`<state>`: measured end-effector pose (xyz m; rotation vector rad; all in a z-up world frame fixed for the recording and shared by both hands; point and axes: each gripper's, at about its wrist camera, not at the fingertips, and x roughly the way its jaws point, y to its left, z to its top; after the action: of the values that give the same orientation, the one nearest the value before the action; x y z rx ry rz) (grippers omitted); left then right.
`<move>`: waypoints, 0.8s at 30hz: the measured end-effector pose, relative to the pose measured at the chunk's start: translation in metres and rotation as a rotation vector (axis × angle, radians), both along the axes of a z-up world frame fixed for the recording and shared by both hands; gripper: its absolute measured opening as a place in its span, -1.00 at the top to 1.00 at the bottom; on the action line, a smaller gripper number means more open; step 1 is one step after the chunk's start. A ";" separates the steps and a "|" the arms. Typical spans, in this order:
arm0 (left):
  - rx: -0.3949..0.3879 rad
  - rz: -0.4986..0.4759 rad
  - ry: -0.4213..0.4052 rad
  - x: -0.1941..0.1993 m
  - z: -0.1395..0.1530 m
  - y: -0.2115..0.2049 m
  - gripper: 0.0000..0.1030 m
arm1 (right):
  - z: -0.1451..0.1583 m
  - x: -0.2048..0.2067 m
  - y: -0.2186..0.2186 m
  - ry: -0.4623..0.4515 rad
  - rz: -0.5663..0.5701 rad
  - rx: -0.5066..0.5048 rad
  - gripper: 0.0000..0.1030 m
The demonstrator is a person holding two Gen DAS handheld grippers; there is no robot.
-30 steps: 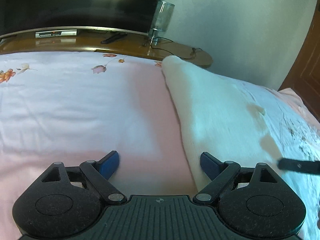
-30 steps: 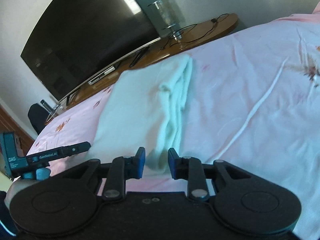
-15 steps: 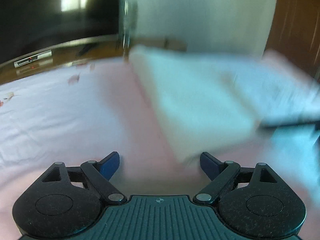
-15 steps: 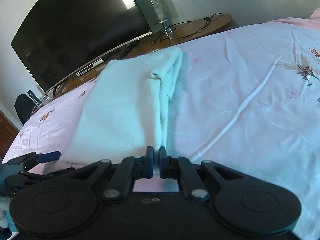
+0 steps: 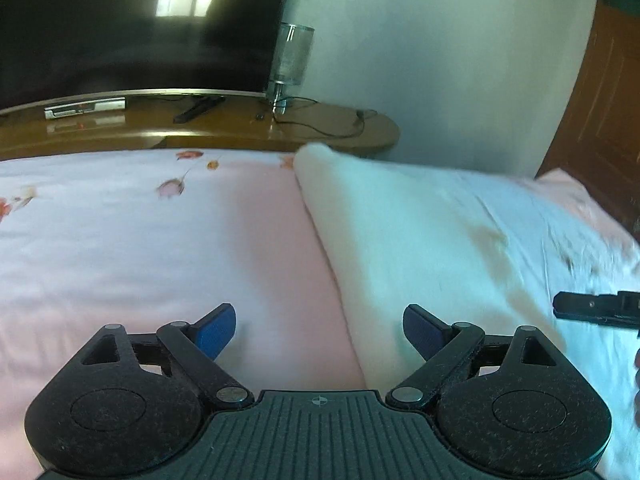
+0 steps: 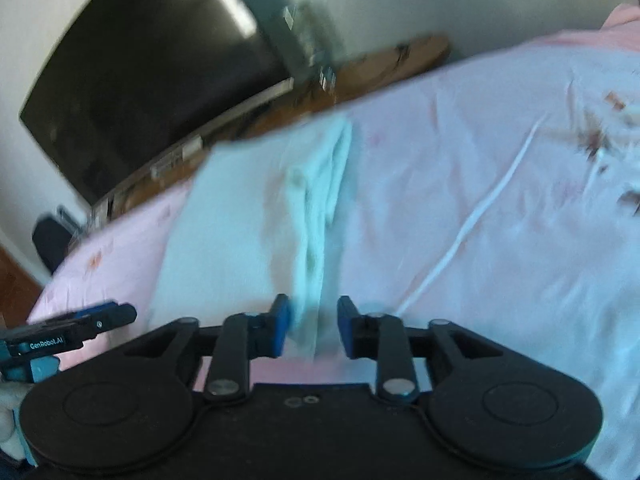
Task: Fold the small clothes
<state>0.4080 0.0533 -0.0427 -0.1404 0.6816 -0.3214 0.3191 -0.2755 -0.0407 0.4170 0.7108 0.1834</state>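
Left claw (image 5: 318,332): black speckled body, ribbed centre plate, silver pivot screws, blue fingertip pads (image 5: 214,330). Right claw (image 6: 312,326): identical.

Both grippers low, jaws parted.
The left gripper (image 5: 318,330) has its blue pads spread wide; the right gripper (image 6: 313,326) holds its pads a narrower gap apart, level.

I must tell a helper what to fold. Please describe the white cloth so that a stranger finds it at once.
Find the bed with the pink flowered sheet before the big dark television. The white cloth lies flat on it, reaching toward the wooden shelf. It alone is plain, thick and without flowers.
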 end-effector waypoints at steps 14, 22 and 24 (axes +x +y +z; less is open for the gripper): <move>-0.435 -0.118 0.360 0.104 -0.044 -0.007 -0.44 | -0.045 0.118 -0.026 0.165 0.075 0.352 -0.35; -0.463 -0.129 0.387 0.114 -0.048 -0.016 -0.44 | -0.050 0.146 -0.025 0.233 0.138 0.427 -0.35; -0.429 -0.122 0.377 0.112 -0.043 -0.020 -0.44 | -0.049 0.149 -0.018 0.215 0.149 0.398 -0.34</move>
<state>0.5201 0.0329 -0.0859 -0.5809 0.9893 -0.5649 0.4682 -0.2938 -0.0900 0.7722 0.9210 0.4284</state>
